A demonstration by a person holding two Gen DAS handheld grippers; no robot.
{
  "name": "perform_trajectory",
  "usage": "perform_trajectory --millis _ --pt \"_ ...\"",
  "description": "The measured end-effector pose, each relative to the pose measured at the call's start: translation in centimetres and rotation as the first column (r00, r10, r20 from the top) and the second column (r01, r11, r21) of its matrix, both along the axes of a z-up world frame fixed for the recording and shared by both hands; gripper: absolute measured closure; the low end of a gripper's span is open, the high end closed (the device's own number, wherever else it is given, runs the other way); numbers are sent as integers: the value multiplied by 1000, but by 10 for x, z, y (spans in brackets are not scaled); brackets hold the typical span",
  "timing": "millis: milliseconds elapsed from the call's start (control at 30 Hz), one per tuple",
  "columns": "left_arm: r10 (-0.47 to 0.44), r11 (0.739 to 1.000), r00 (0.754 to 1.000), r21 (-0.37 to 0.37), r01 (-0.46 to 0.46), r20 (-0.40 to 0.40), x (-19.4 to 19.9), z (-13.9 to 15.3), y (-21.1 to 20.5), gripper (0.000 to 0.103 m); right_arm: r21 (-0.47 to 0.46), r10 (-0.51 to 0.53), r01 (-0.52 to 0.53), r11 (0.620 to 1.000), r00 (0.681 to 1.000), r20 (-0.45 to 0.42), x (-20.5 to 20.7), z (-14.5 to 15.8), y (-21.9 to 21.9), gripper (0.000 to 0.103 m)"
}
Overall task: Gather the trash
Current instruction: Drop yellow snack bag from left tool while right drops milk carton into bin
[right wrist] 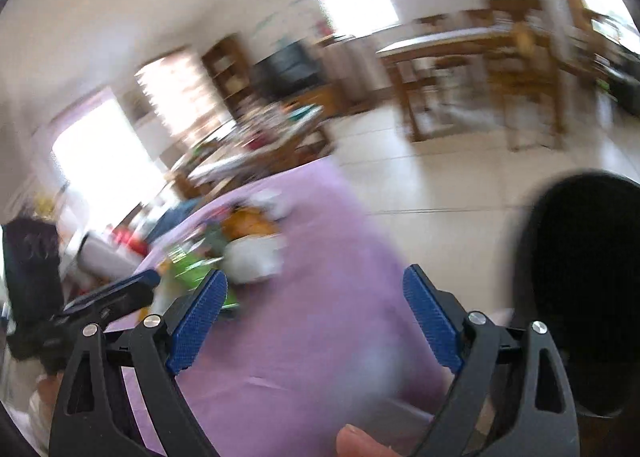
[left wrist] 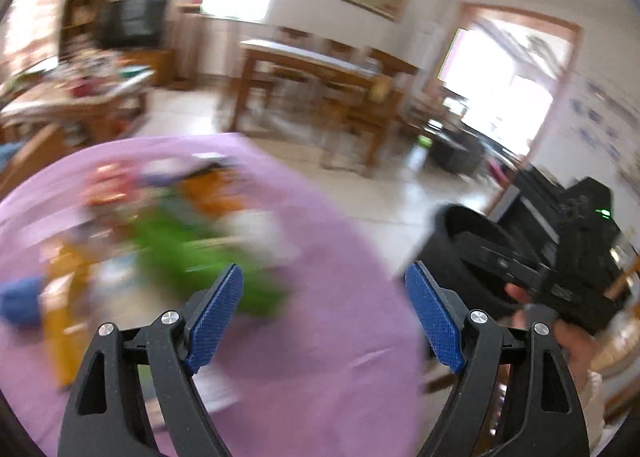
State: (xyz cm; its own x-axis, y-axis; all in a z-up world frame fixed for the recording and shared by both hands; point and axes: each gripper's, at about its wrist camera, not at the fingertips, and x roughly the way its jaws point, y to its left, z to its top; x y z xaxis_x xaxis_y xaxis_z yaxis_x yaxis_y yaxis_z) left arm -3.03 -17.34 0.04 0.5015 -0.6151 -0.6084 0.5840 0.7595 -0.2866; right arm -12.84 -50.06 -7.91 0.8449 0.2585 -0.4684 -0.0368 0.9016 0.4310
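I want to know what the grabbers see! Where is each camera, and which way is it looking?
Left wrist view: sits on the left gripper, looking along its open jaws over the purple tablecloth and blurry trash pile; the other gripper and a hand show at right.
Right wrist view: sits on the right gripper, jaws open, facing the same cloth, with the black bin at right; a fingertip shows below.
Both share the cloth, trash, bin, and wooden dining table.
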Motion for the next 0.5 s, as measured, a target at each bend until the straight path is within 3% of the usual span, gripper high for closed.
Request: perform_trajectory --millis 133,233,367,500 --pt "151 989 988 -1 -151 -45 22 -8 83 21 -85 159 -159 984 987 -14 32 5 77 15" --pt "212 977 971 1 -213 -112 40 -21 126 21 -88 264 -267 960 963 -47 47 4 124 15" --pt "200 980 964 38 -196 -175 60 -38 144 31 -129 296 -321 938 938 -182 67 -12 171 16" --pt "192 981 953 73 -180 -233 75 -59 146 40 -53 327 -349 935 912 -247 78 -31 179 34"
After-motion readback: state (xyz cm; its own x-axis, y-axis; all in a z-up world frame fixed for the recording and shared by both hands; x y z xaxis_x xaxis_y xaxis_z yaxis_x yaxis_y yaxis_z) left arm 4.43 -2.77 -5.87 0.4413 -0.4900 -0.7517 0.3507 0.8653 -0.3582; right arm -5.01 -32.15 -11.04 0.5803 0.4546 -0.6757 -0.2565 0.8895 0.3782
